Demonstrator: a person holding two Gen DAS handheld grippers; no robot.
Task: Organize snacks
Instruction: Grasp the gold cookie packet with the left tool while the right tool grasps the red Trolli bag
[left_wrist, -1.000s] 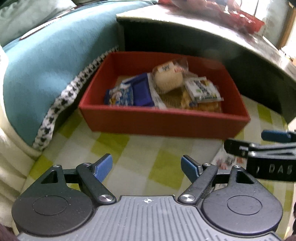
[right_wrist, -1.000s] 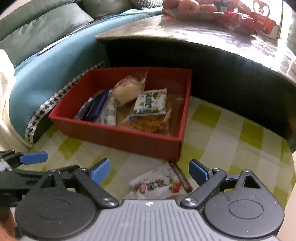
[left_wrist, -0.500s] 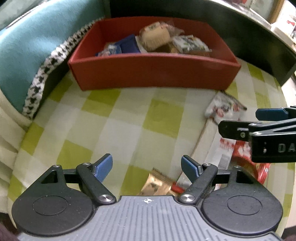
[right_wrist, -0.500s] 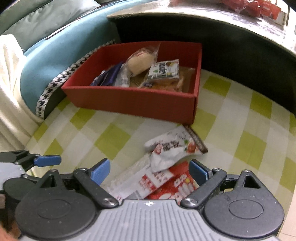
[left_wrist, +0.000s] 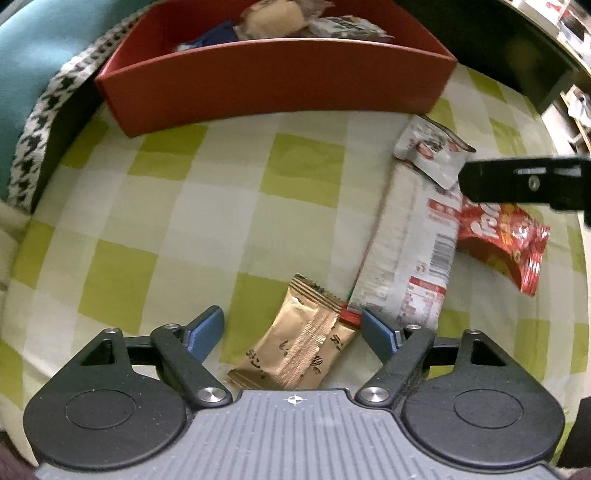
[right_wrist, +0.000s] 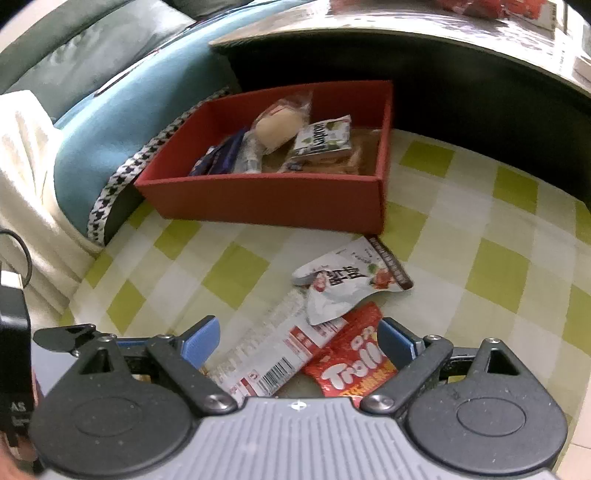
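Both grippers have dipped toward the checked cloth (left_wrist: 184, 229) since a second ago, so the loose packets now fill the near view and the red box (left_wrist: 273, 88) sits far. Left gripper (left_wrist: 293, 328) jaws apart and empty over the gold packet (left_wrist: 299, 350); right gripper (right_wrist: 297, 341) apart and empty over the long white packet (right_wrist: 273, 354) and red bag (right_wrist: 354, 362), white pouch (right_wrist: 343, 284) just beyond. Step looks like reaching to pick; next, lower, close on one packet each, carry to the box.
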